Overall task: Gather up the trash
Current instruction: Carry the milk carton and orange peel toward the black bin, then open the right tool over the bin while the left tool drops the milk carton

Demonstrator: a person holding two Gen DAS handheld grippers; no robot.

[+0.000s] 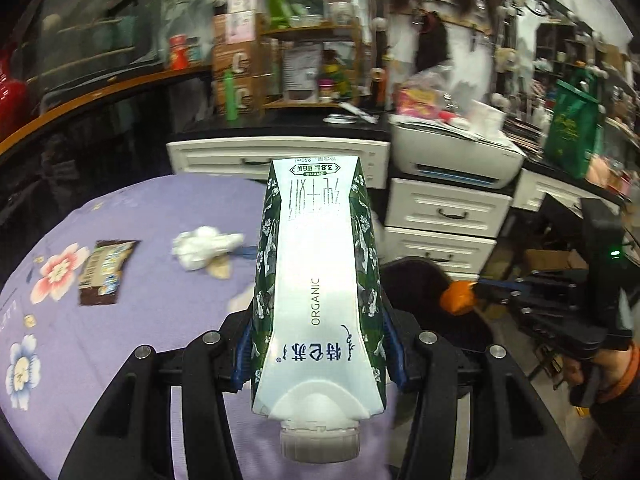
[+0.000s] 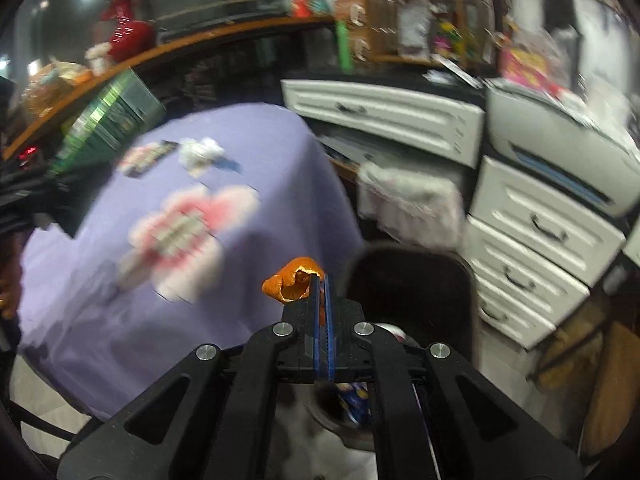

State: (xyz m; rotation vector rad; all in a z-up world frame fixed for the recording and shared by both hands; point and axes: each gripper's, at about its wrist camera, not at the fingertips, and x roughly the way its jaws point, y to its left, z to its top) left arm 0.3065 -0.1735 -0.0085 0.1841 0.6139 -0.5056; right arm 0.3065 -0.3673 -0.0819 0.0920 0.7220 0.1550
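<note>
My left gripper point(image 1: 320, 354) is shut on a green and white milk carton point(image 1: 316, 272), with its blue pads pressing the sides and the cap end towards the camera. It hangs over the edge of the purple flowered tablecloth point(image 1: 160, 312). In the right wrist view the carton point(image 2: 108, 120) is a green blur at the left. My right gripper point(image 2: 322, 280) is shut on a piece of orange peel point(image 2: 292, 280) and is held above a black bin point(image 2: 412, 280). The left wrist view also shows the peel point(image 1: 458, 298) over the bin point(image 1: 420, 280). A crumpled white tissue point(image 1: 204, 246) and a brown snack wrapper point(image 1: 104, 272) lie on the cloth.
White drawer units point(image 1: 444, 212) and a printer point(image 1: 460, 160) stand behind the bin. A cluttered counter and a wooden shelf point(image 1: 312, 40) run along the back. A hand point(image 1: 612, 368) holds the right gripper's handle. Some wrappers show inside the bin beneath the right gripper.
</note>
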